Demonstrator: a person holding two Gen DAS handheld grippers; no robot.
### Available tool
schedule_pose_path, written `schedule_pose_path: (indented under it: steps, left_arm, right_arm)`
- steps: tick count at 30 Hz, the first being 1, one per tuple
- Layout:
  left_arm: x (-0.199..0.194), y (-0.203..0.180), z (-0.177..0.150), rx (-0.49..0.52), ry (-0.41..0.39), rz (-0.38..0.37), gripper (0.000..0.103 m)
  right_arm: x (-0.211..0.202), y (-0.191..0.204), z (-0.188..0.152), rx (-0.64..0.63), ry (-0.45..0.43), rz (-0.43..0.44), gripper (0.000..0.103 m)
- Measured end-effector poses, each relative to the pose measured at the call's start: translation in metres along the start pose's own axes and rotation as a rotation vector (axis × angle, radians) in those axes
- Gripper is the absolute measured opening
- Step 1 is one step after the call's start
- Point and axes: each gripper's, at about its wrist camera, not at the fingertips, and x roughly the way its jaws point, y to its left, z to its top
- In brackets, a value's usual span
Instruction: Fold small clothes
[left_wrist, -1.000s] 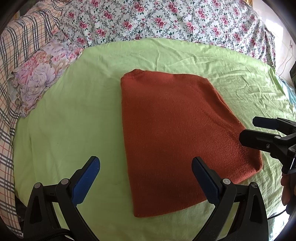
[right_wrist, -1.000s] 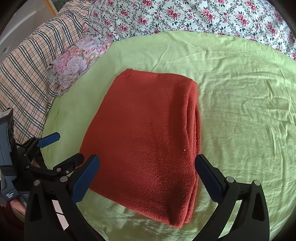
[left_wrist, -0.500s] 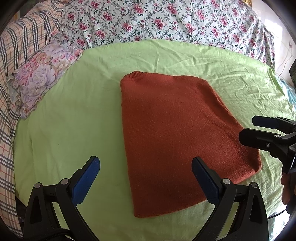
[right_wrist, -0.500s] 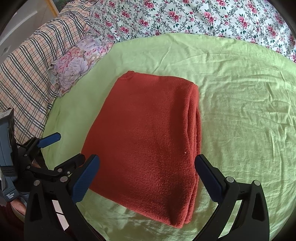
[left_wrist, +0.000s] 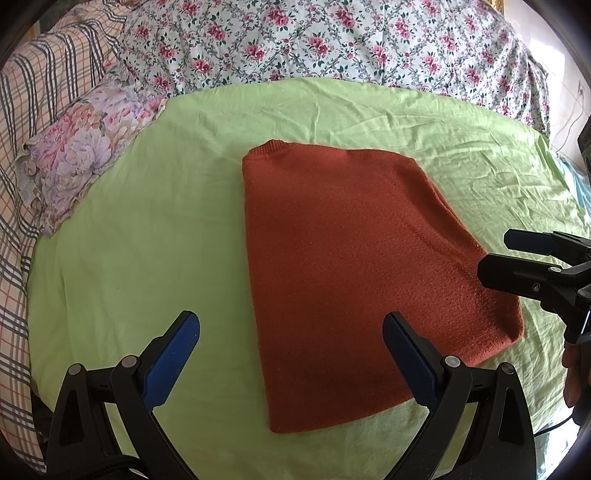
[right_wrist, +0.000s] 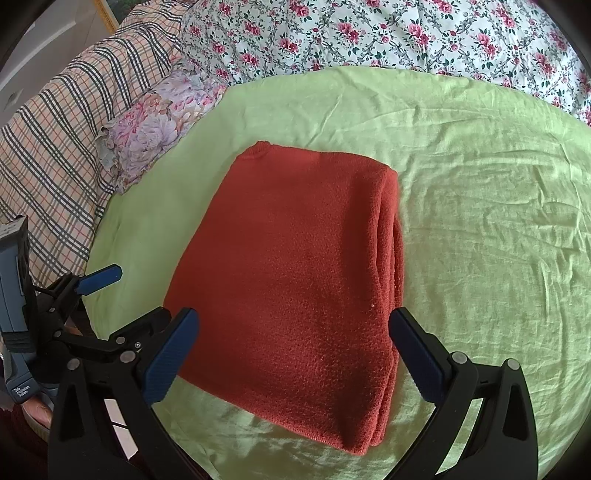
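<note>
I see the sweater folded on the bed at frame centre; left claw and right claw spread, empty; next I'd judge one final fold

Folded rust-red sweater flat on green sheet; left gripper spread wide above it, right gripper at sweater's right edge.
</note>
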Motion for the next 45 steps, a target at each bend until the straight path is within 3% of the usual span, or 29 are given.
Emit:
schedule_pose_path:
  steps: [45]
  left_arm:
    - [0.026,0.016,0.025,-0.028,0.024,0.006,0.100]
  right_arm:
    - [0.019,-0.017,0.011,0.026,0.017,0.009,0.102]
